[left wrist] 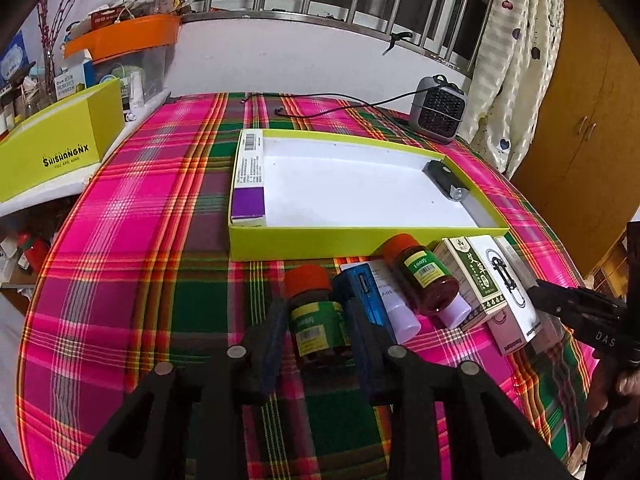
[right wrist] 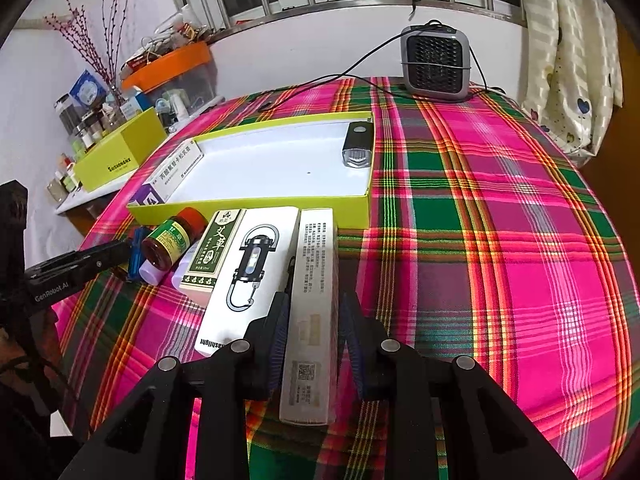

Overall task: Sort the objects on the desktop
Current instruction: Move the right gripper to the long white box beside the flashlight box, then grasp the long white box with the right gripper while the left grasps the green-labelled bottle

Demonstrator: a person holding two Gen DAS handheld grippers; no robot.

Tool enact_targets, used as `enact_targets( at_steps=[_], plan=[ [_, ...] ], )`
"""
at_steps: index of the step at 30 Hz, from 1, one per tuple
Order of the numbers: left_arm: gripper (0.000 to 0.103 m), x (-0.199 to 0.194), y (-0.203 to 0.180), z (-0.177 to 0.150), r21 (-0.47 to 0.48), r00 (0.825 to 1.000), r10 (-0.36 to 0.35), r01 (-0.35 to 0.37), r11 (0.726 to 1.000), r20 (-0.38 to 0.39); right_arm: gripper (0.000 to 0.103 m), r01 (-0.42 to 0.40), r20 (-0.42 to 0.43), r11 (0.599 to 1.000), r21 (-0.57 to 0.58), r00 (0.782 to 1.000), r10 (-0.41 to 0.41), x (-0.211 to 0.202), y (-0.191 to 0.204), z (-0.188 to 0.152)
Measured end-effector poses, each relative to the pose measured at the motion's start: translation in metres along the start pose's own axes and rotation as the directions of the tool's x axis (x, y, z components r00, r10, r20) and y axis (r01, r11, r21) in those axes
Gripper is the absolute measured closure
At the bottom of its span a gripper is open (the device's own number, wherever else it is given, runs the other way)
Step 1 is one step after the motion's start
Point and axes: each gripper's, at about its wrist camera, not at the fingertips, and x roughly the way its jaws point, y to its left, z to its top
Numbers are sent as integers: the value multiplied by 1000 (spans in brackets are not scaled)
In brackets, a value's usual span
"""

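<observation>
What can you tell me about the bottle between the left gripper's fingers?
The brown bottle looks like translucent plastic, with an orange screw cap and a green-and-yellow label. It lies on the plaid cloth, cap pointing toward the yellow-green tray. The left gripper straddles it, open. A blue item lies close against its right side.

Left wrist view: close above table (left wrist: 132, 208), angled down and forward toward window. Right wrist view: same downward tilt, set further right. Shared in both: yellow-green tray (left wrist: 360, 242) (right wrist: 256, 204), heater (left wrist: 438, 110) (right wrist: 434, 62), row of boxes and bottles.
</observation>
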Motion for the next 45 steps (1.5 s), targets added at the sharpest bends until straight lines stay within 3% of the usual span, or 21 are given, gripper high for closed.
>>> enact_targets(
  at_steps=[31, 45],
  plan=[
    [70, 15, 2, -4, 26, 999, 24, -23, 999, -29, 77, 20, -18, 1000, -15, 1000, -20, 12, 2, 4],
    [70, 13, 7, -4, 7, 1000, -3, 3, 1000, -18, 80, 5, -2, 1000, 28, 1000, -5, 12, -4, 3]
  ],
)
